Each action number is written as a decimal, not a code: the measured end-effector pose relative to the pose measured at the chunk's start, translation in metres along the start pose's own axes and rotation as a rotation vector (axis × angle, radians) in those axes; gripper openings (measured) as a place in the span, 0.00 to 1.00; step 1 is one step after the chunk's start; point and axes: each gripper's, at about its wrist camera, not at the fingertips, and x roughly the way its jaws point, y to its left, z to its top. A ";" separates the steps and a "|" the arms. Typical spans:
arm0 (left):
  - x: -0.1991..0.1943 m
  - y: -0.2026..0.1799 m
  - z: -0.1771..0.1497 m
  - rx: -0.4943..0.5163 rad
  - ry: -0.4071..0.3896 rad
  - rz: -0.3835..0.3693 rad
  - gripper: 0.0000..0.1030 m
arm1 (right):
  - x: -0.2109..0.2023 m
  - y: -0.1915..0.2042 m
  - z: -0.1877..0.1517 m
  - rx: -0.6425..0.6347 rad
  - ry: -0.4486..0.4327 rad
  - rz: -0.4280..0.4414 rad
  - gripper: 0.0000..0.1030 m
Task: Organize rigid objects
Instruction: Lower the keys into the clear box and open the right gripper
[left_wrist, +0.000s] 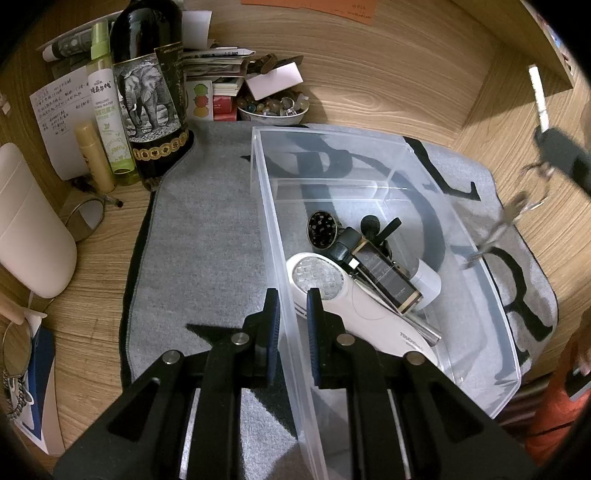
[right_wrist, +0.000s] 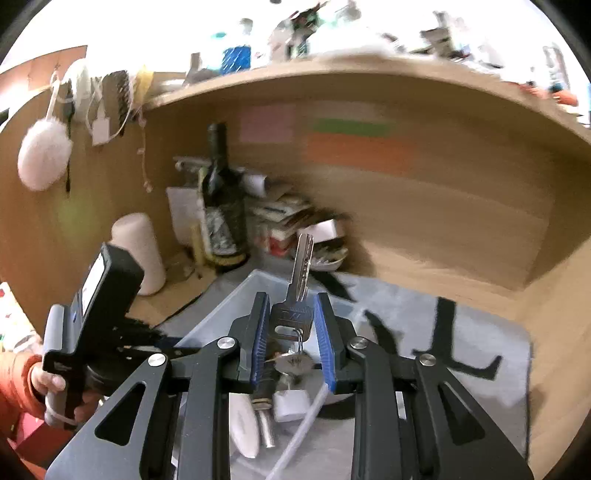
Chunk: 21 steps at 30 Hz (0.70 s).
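Observation:
A clear plastic bin (left_wrist: 480, 258) sits on a grey mat (left_wrist: 203, 221). Inside it lie a white handheld device (left_wrist: 354, 306), a black bottle with gold trim (left_wrist: 388, 280), a round black piece (left_wrist: 320, 226) and a white cylinder (left_wrist: 430, 280). My left gripper (left_wrist: 292, 314) is shut on the bin's left wall, one finger inside and one outside. My right gripper (right_wrist: 291, 321) is shut on the head of a silver key (right_wrist: 303, 266), blade pointing up, with its ring and other keys (right_wrist: 293, 363) dangling over the bin. In the left wrist view that gripper (left_wrist: 546, 155) is a blur at the far right, keys (left_wrist: 517, 206) hanging below.
At the back left stand a dark wine bottle (left_wrist: 147, 92), a green spray bottle (left_wrist: 107, 110), a bowl of stones (left_wrist: 273, 109) and stacked papers. A white rounded container (left_wrist: 29, 229) is at the left. Wooden walls and a shelf (right_wrist: 369, 74) enclose the desk. A hand (right_wrist: 48, 380) holds the left tool.

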 end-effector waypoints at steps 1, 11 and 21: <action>0.000 0.000 0.000 0.000 0.000 0.000 0.12 | 0.006 0.002 -0.002 -0.002 0.020 0.013 0.22; 0.000 0.001 0.000 0.001 0.001 0.000 0.12 | 0.068 0.008 -0.024 -0.014 0.232 0.062 0.22; 0.000 0.001 0.000 0.001 0.002 0.000 0.12 | 0.088 0.007 -0.035 -0.033 0.353 0.082 0.22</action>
